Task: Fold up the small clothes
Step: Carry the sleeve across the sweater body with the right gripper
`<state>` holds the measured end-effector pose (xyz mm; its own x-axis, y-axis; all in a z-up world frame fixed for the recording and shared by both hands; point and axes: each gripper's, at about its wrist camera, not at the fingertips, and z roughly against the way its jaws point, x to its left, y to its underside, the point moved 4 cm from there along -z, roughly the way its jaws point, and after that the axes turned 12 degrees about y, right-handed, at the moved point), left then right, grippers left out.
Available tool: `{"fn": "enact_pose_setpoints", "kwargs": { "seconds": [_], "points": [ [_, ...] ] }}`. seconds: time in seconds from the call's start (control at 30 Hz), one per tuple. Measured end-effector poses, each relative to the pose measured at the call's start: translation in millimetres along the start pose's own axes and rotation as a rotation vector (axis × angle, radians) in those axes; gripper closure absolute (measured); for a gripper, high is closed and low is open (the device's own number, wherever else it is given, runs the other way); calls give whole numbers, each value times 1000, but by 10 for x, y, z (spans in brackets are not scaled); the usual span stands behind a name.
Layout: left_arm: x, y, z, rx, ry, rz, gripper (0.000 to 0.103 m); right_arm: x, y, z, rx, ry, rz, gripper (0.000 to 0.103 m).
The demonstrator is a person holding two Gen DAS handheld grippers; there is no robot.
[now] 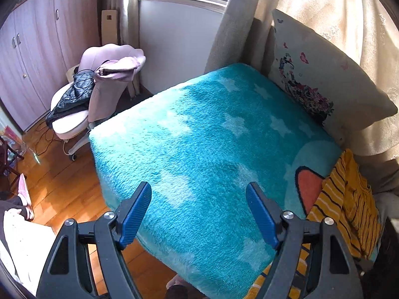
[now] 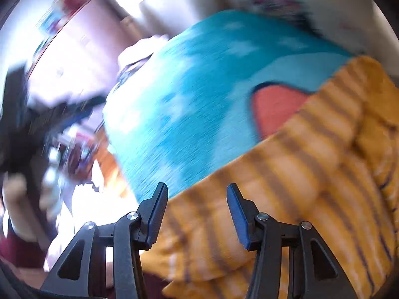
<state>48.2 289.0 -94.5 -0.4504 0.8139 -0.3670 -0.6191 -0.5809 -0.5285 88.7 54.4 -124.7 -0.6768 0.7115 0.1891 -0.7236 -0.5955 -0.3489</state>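
While the striped top lies bunched at the blanket's near right edge, over the corner by the red heart, no fold looks started: this reads as the reach for a first hold. The right gripper hangs above the top's near hem with jaws spread and nothing between them. The left gripper, likewise spread and empty, hovers over bare blanket near its front edge, well apart from the top.

Next, I judge, the right jaws must drop onto a hem or shoulder and close, and the left must cross to the opposite side, so the top can be dragged to the blanket's middle and flattened.

Only the left view is sharp: it shows the pillow along the far right edge, the chair beyond the far left corner, and only the top's narrow strip. The right view, blurred, shows the top's full spread and creases.
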Motion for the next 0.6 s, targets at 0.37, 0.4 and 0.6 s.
{"fn": "enact_pose_setpoints", "kwargs": {
  "seconds": [0.37, 0.4, 0.6],
  "points": [
    [220, 158, 355, -40, -59, 42, 26, 808, 526, -458, -21, 287, 459, 63],
    [217, 175, 372, -40, -56, 45, 26, 772, 474, -449, -21, 260, 435, 79],
    [79, 202, 506, -59, -33, 33, 26, 648, 79, 23, -107, 210, 239, 95]
  ]
}}
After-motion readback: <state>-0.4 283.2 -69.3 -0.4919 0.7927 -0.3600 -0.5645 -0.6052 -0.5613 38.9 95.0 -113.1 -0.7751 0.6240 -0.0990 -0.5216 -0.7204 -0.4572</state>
